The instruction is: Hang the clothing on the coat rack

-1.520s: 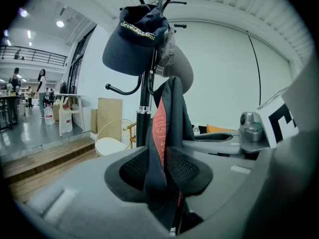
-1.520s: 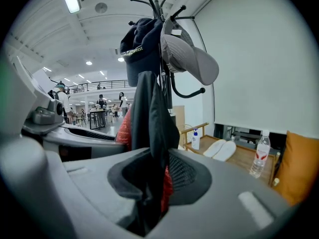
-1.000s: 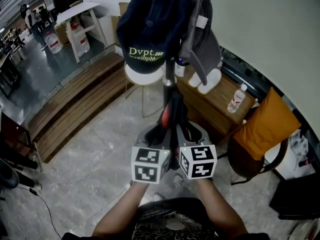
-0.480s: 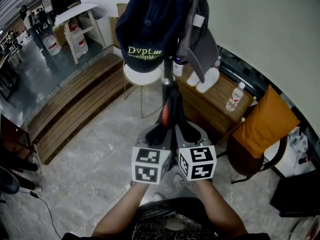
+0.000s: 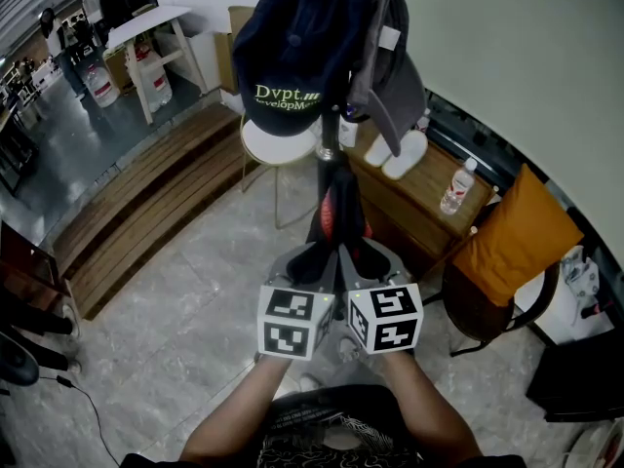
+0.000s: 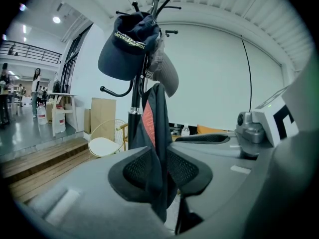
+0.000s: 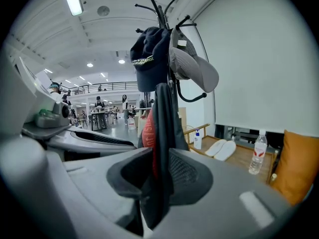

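Observation:
A dark garment with a red patch (image 5: 334, 213) hangs stretched between my two grippers and the coat rack pole (image 5: 329, 154). My left gripper (image 5: 314, 264) is shut on the garment (image 6: 154, 133), the cloth pinched between its pads. Close beside it, my right gripper (image 5: 359, 264) is shut on the same garment (image 7: 160, 133). The coat rack (image 6: 135, 108) stands straight ahead and carries a navy cap with green lettering (image 5: 292, 52) and a grey cap (image 5: 395, 81) near its top hooks (image 7: 164, 9).
A round white stool (image 5: 278, 149) stands behind the rack. A low wooden bench with slippers and a water bottle (image 5: 458, 191) runs along the right wall. An orange-cushioned chair (image 5: 512, 252) is at the right. Wooden steps (image 5: 146, 203) lie to the left.
Both grippers have stayed side by side holding the garment. The caps and rack top shifted slightly in the head view.

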